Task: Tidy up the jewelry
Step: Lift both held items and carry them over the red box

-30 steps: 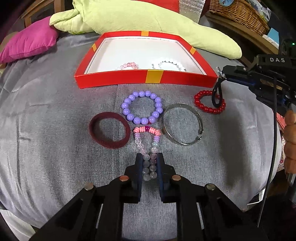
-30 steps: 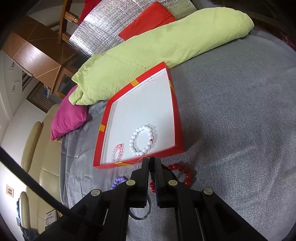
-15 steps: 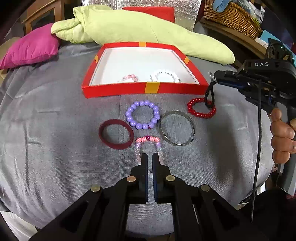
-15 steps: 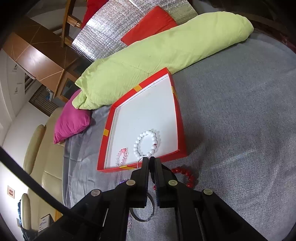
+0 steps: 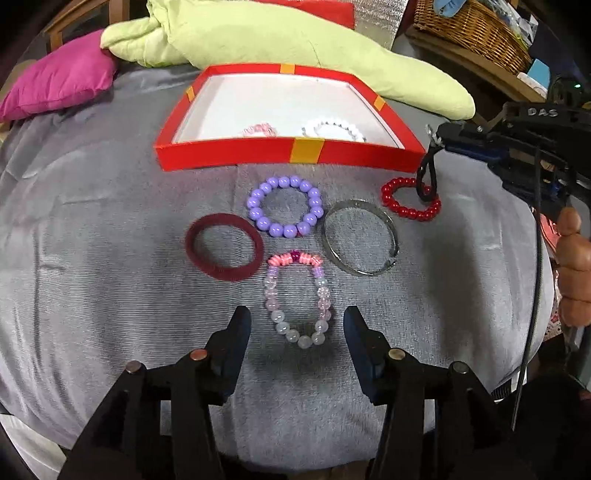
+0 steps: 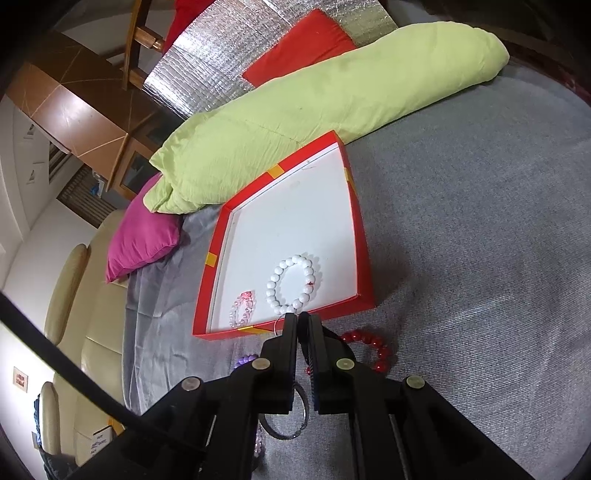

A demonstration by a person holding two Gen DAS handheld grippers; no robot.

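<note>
A pastel bead bracelet (image 5: 277, 316) lies flat on the grey cloth between the jaws of my left gripper (image 5: 297, 314), which are opening; the pads do not touch it. Beyond it lie a purple bead bracelet (image 5: 255, 213), a maroon ring (image 5: 225, 275), a silver bangle (image 5: 328, 240) and a red bead bracelet (image 5: 406, 212). The red box (image 5: 236, 155) holds a white bead bracelet (image 6: 275, 280) and a small pink one (image 6: 243, 306). My right gripper (image 6: 301, 317) is shut on a black cord loop (image 5: 421, 184) that hangs over the red bracelet.
A light green pillow (image 5: 258, 37) and a magenta cushion (image 5: 59, 77) lie behind the box. A wicker basket (image 5: 469, 29) stands at the back right. A person's hand (image 5: 572, 273) holds the right gripper's handle at the right edge. The cloth's front edge drops off near me.
My left gripper, shut on the near end of the pastel bracelet before, has spread its jaws, and the bracelet now lies rounder on the cloth. The right gripper has kept still.
</note>
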